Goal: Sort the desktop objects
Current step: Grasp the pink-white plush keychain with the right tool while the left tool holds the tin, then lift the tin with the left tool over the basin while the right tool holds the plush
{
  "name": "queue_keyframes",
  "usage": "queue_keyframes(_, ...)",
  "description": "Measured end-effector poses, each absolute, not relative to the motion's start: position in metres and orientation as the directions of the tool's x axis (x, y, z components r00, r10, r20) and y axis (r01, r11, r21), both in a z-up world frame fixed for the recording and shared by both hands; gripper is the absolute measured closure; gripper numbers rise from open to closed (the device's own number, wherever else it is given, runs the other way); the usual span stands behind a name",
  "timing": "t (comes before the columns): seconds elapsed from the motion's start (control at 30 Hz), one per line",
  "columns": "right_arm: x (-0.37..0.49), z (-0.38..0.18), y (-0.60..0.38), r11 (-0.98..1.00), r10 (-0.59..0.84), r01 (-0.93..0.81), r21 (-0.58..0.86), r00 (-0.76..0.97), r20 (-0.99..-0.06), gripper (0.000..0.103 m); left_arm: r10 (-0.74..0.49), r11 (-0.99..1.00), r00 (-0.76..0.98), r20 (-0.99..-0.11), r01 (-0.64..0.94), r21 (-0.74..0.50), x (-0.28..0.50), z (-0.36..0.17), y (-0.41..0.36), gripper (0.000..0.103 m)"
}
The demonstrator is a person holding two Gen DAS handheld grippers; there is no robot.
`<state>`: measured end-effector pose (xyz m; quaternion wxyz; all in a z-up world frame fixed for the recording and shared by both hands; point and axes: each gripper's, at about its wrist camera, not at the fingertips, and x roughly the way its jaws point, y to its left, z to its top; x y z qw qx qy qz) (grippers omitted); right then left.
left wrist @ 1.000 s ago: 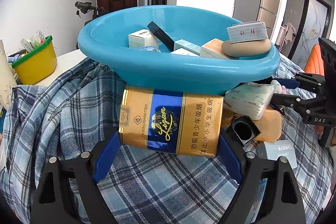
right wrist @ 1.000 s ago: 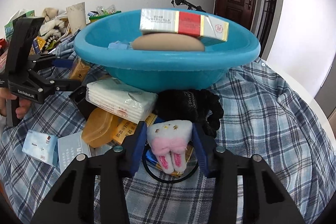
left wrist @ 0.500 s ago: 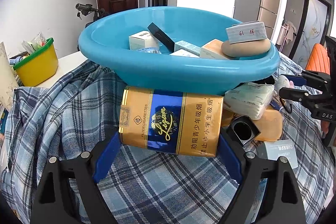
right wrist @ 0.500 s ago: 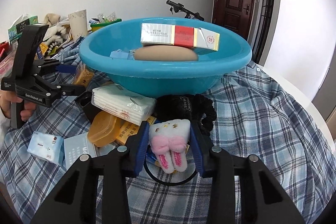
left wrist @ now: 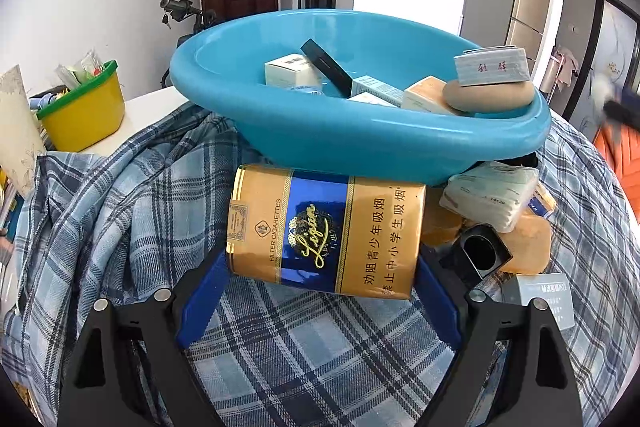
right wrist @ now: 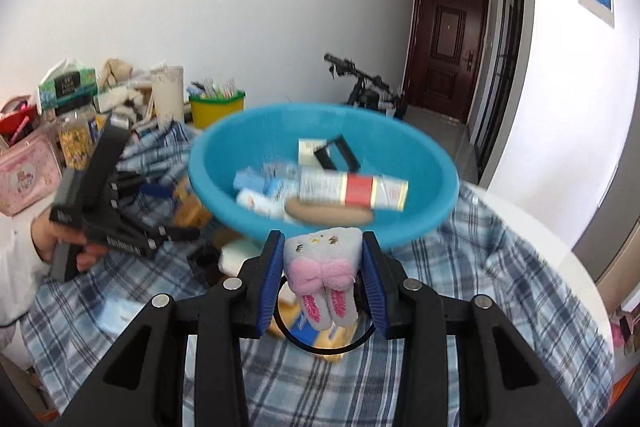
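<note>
a: what sits around the two grippers?

b: a round blue plastic basin (left wrist: 360, 131) fills the middle of the blue-and-white plaid cloth (left wrist: 132, 211). it holds small cartons, a tan oval case (left wrist: 488, 95) with a grey box on top, and a white, red and gold carton (right wrist: 354, 191). beside its base lie a white tissue pack (left wrist: 492, 193), an orange plastic case (left wrist: 528, 247) and an open black box (left wrist: 478, 253). a yellow tub with a green rim (left wrist: 82, 107) stands on the white table edge behind.

a: anything in the way?

b: the basin's wall stands right behind the gold-and-blue cigarette carton (left wrist: 324, 233), its rim overhanging the carton's top.

a: what changed in the last second?

b: the right gripper (right wrist: 323, 277) has lifted; it looked at the basin's side from low down, now it looks down over the rim. the left view is nearly the same.

a: and the fingers?

b: the left gripper (left wrist: 320, 291) is clamped on the carton, blue pads at each short end, the carton lying sideways just above the cloth. the right gripper's pads squeeze a grey plush tooth-shaped toy with a pink bow (right wrist: 322, 269), held in the air just before the basin's near rim, a black ring (right wrist: 320, 343) hanging under it.
</note>
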<state>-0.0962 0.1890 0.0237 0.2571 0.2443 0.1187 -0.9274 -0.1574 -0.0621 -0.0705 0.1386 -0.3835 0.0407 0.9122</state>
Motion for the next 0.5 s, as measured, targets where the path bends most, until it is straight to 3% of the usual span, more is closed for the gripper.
queue_keyframes(0.3,-0.147,0.070,0.156,-0.854,-0.466,0.519,-0.035,-0.793,-0.392,0.066,0.201,-0.963,-0.683,-0.702,-0.268,-0.015,-0.154,-0.068,-0.062,0.014)
queue_keyframes(0.5,-0.179,0.057,0.138,-0.862,-0.458,0.506,-0.018,-0.795,-0.398,0.066,0.202,-0.963,-0.685,-0.700,-0.269,-0.015,-0.155,-0.068,-0.062,0.014)
